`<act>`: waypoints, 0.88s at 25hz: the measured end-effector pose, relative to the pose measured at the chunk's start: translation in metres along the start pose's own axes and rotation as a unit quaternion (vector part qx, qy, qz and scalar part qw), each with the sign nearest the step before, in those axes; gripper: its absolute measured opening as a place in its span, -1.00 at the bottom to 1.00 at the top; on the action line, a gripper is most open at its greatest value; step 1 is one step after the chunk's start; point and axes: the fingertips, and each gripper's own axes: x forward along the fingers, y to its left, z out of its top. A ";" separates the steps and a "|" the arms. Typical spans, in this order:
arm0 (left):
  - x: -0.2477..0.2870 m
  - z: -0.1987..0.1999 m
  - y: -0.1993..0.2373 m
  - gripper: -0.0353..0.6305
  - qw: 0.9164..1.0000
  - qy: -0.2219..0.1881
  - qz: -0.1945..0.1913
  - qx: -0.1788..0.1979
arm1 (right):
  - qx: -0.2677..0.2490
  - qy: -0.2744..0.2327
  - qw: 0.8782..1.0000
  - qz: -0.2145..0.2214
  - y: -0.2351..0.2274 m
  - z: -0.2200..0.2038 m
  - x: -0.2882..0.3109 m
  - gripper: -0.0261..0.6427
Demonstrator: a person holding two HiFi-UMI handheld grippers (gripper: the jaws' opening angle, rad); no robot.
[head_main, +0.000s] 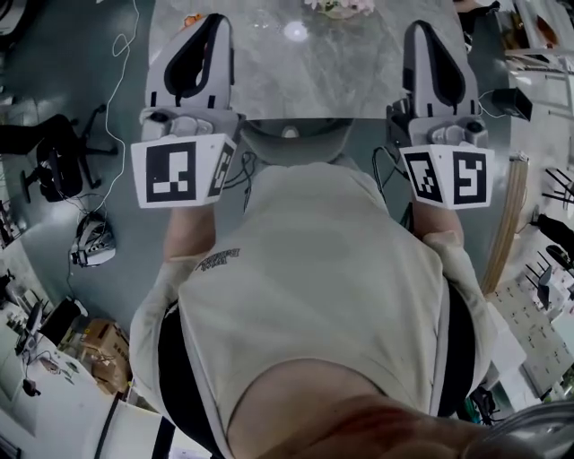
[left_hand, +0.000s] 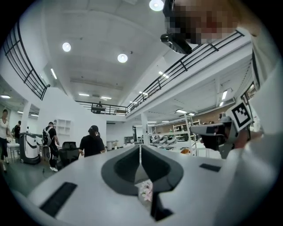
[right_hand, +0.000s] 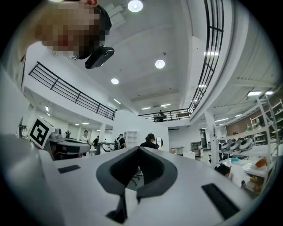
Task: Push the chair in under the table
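Observation:
In the head view the chair shows only its grey curved backrest, right at the near edge of the grey marble table, between my two raised grippers. My left gripper is held up over the table's left part, jaws together with nothing between them. My right gripper is up over the right part, likewise shut and empty. Both gripper views look level across a large hall, with the closed jaw tips of the left gripper and of the right gripper meeting. Neither gripper touches the chair. My beige shirt hides the chair's seat.
Flowers stand at the table's far edge. A black office chair, a white cable and a headset are on the floor at left; cardboard boxes lower left; wooden boards at right. People stand far off in the hall.

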 end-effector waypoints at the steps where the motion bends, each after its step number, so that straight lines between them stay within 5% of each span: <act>1: -0.001 0.004 -0.001 -0.84 1.000 -0.001 0.003 0.004 | 0.002 -0.004 1.000 0.008 0.002 0.004 0.000 -0.89; 22: -0.023 0.006 -0.019 -0.86 0.999 0.022 0.028 -0.006 | 0.004 -0.008 0.998 0.065 0.028 0.023 -0.010 -0.90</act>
